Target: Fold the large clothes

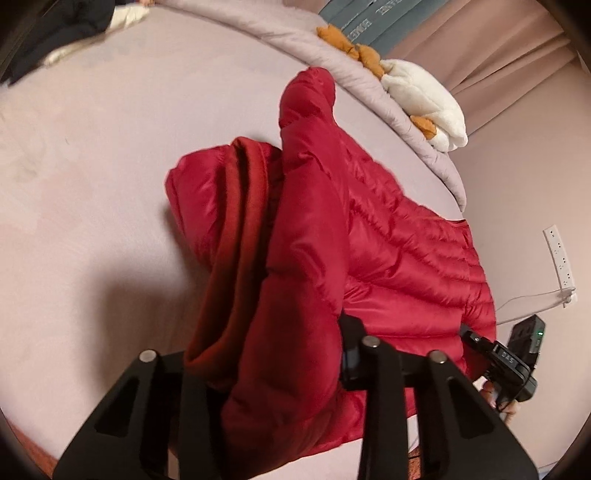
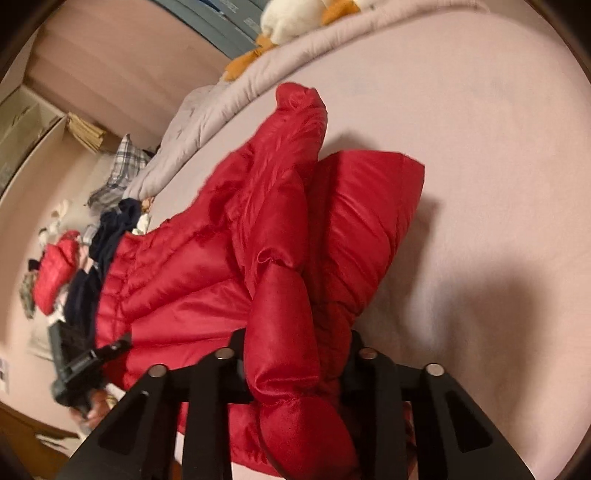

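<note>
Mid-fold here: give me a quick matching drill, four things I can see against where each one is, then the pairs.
Things:
1. red jacket
2. plush toy
3. power strip
4. clothes pile

Places:
A. off the bed, past the jacket's far side in the right wrist view
B. on the rolled quilt at the bed's edge
C. against the wall beside the bed
D. on the bed, bunched between the fingers of both the left gripper and the right gripper

Pairs: 1-D, 2-B, 3-C, 4-A
</note>
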Tool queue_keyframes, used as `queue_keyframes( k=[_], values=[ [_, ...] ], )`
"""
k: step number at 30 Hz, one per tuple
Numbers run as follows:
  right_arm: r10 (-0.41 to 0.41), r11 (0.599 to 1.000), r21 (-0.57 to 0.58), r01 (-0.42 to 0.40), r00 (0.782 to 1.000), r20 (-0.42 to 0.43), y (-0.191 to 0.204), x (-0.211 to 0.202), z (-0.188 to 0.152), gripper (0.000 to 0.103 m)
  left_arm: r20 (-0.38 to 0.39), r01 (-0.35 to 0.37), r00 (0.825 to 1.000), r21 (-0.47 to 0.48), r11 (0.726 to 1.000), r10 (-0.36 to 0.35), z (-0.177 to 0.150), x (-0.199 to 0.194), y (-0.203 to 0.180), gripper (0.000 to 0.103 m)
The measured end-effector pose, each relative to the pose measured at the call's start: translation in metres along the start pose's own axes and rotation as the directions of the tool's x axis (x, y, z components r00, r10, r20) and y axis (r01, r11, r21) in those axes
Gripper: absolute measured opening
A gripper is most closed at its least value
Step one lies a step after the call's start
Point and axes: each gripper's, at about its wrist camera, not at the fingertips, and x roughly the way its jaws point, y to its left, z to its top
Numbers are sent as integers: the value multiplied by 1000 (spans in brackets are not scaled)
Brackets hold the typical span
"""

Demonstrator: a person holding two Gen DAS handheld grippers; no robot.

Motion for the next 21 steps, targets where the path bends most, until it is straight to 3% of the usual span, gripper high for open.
queue_keyframes(
  k=[11,21],
  values=[
    [68,985,-166,-47,990,121,51,-57,-5,25,134,42,990,83,996,-52,-3,-75,-27,30],
    [122,967,-237,-89,984,126,73,-47,2,25,253,-31,967,126,991,-2,-8,-112,-28,30]
  ],
)
